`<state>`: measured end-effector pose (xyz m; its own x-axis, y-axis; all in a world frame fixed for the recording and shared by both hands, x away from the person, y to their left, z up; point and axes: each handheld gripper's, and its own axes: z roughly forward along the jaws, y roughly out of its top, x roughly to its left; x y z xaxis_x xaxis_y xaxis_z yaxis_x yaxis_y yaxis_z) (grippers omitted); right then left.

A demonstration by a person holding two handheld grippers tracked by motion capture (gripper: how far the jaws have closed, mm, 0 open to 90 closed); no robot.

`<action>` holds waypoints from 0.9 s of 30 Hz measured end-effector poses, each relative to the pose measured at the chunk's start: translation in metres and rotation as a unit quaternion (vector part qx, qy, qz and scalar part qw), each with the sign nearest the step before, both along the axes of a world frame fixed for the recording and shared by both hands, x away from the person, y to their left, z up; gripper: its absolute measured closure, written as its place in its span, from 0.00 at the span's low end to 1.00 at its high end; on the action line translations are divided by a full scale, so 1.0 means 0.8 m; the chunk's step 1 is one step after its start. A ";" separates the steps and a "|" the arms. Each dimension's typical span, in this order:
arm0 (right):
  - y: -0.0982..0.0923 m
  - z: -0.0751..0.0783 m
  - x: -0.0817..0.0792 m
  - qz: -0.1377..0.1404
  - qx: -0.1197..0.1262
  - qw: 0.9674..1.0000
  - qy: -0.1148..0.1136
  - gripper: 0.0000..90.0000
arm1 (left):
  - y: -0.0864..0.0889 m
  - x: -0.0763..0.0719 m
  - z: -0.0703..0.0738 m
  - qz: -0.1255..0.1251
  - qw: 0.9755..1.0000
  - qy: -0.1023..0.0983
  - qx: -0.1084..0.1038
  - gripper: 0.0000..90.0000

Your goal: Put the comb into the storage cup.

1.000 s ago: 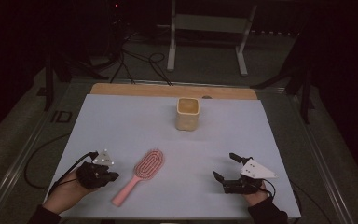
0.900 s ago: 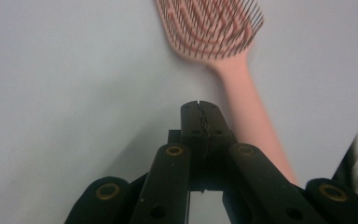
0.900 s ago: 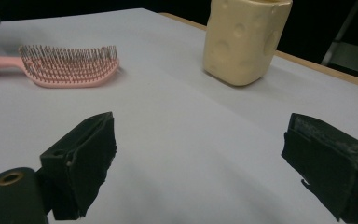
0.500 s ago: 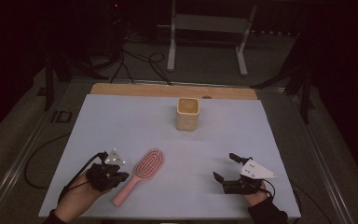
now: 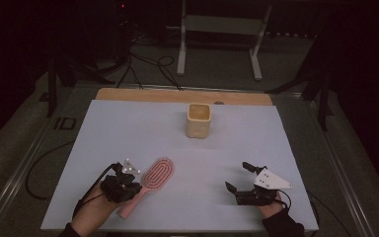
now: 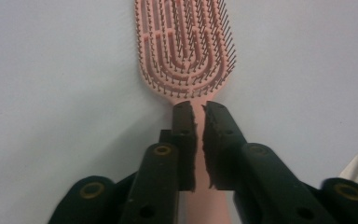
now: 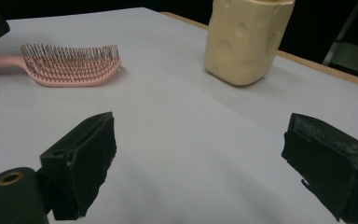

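Note:
A pink hairbrush (image 5: 158,173) lies bristles up on the pale sheet, its handle toward the near edge. My left gripper (image 5: 137,188) hovers over that handle, tips at the brush's neck. In the left gripper view the jaws (image 6: 199,108) stand a narrow slit apart and have just been opening. The handle (image 6: 200,205) lies beneath them, nothing between the pads. My right gripper (image 5: 238,177) rests wide open on the sheet at the near right, empty (image 7: 200,140). From it the hairbrush (image 7: 70,65) is seen far left.
A cream cup (image 5: 199,121) with dimpled sides stands upright at the middle back and in the right gripper view (image 7: 247,37). The pale sheet (image 5: 128,128) covers a wooden table. Behind are cables and a metal stand (image 5: 217,29) on the floor.
My left hand has slid right across the sheet to the hairbrush's handle. The right hand and the cup have stayed put.

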<state>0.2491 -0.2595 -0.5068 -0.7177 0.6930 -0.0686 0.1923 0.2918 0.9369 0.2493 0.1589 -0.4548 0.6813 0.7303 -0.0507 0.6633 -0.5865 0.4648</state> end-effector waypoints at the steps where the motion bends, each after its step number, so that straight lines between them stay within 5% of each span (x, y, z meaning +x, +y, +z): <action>1: 0.000 0.000 0.000 0.000 -0.002 1.000 -0.001 0.10 | -0.001 0.000 0.000 0.003 1.000 0.002 0.004 0.81; 10: 0.000 0.000 0.000 0.000 0.000 1.000 -0.001 0.10 | -0.008 0.006 -0.005 0.026 1.000 0.001 0.006 0.55; 18: 0.001 -0.001 0.000 0.001 -0.003 1.000 0.000 0.10 | -0.015 0.011 -0.011 0.038 0.999 0.018 0.027 0.15; 23: 0.001 -0.001 0.000 0.001 -0.003 1.000 0.000 0.10 | -0.017 0.013 -0.017 0.036 0.998 0.037 0.028 0.01; 27: 0.001 0.000 0.000 0.001 -0.002 1.000 -0.001 0.10 | -0.017 0.015 -0.025 0.041 0.997 0.057 0.025 0.01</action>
<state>0.2492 -0.2588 -0.5068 -0.7182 0.6919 -0.0735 0.1897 0.2963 0.9361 0.2617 0.1451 -0.4751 0.6107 0.7870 -0.0875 0.7572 -0.5481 0.3553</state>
